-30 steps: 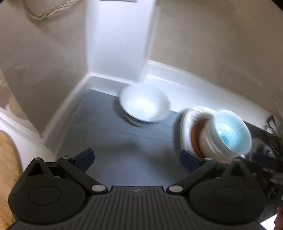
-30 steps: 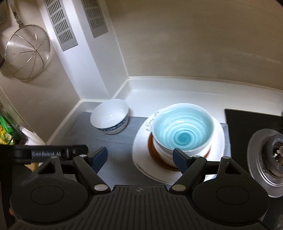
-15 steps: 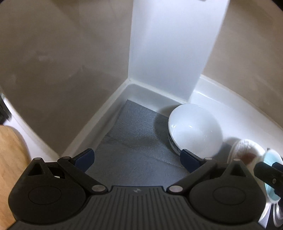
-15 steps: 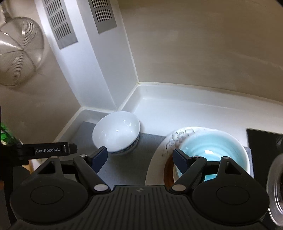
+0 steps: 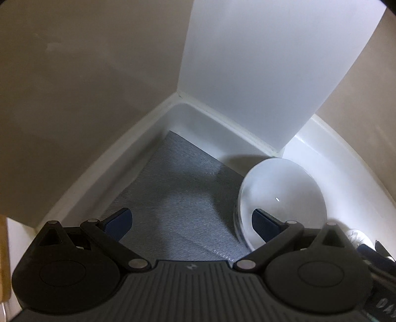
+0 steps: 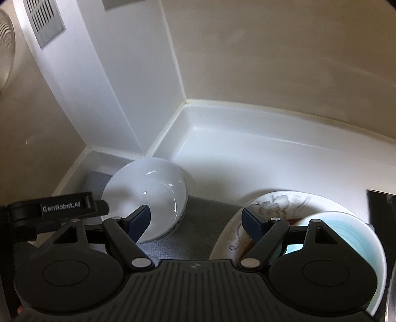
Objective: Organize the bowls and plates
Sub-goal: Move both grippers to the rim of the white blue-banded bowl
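A white bowl [image 5: 282, 195] [image 6: 146, 195] sits on a grey mat [image 5: 178, 203] in the counter's corner. My left gripper [image 5: 190, 223] is open above the mat, its right finger over the bowl's near rim and nothing between its pads. My right gripper [image 6: 196, 220] is open too, spanning the mat [image 6: 205, 223] between the white bowl and a flowered white plate [image 6: 272, 205]. On that plate stands a blue-glazed bowl [image 6: 346, 230], on a brown dish partly hidden by my right finger. The left gripper's body [image 6: 57, 210] shows at the left of the right wrist view.
Beige walls and a white pillar [image 5: 259, 74] with vent grilles [image 6: 44, 22] close the corner behind the bowls. A white raised counter edge [image 6: 272, 138] runs along the back. A wire strainer [image 6: 6, 49] hangs at far left; a dark cooktop edge [image 6: 381, 198] lies right.
Both grippers have moved forward and lower toward the corner. The white bowl has slid from mid-view to the lower right of the left view; the blue bowl has dropped to the right view's lower right.
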`<act>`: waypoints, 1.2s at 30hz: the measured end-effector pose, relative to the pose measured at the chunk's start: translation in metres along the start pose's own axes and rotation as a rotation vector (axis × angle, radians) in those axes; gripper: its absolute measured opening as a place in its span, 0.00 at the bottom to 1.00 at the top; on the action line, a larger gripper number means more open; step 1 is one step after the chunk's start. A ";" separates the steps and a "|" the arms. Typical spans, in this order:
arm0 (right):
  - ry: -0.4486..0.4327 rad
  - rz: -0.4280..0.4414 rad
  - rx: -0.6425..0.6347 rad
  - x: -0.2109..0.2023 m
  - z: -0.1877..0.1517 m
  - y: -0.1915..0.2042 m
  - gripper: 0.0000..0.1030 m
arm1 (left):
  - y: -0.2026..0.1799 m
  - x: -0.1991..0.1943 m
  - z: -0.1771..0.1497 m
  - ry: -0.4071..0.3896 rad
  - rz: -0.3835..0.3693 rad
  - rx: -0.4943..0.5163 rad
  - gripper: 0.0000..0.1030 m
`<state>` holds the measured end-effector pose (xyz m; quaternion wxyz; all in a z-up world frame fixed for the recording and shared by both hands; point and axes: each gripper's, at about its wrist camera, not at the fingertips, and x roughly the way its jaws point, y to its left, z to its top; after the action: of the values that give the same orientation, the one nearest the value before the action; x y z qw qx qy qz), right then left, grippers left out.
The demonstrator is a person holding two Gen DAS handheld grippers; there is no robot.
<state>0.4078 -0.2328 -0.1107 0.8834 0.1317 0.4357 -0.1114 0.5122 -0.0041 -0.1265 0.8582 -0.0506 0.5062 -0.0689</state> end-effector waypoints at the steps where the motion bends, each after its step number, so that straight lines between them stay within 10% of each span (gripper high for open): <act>1: 0.009 -0.003 -0.006 0.005 0.000 0.001 0.80 | -0.001 0.004 0.001 0.001 0.004 0.003 1.00; 17: -0.074 -0.060 -0.144 0.018 -0.004 0.020 0.83 | -0.002 0.034 0.010 0.031 0.034 0.019 1.00; 29: 0.033 -0.024 -0.118 0.052 -0.004 0.024 0.83 | 0.001 0.037 0.011 0.046 0.021 0.036 1.00; 36: 0.064 -0.008 -0.064 0.067 -0.007 0.021 0.64 | 0.003 0.042 0.014 0.058 0.020 0.043 1.00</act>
<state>0.4492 -0.2160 -0.1652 0.8723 0.1051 0.4678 -0.0964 0.5449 -0.0081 -0.1559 0.8446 -0.0252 0.5299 -0.0727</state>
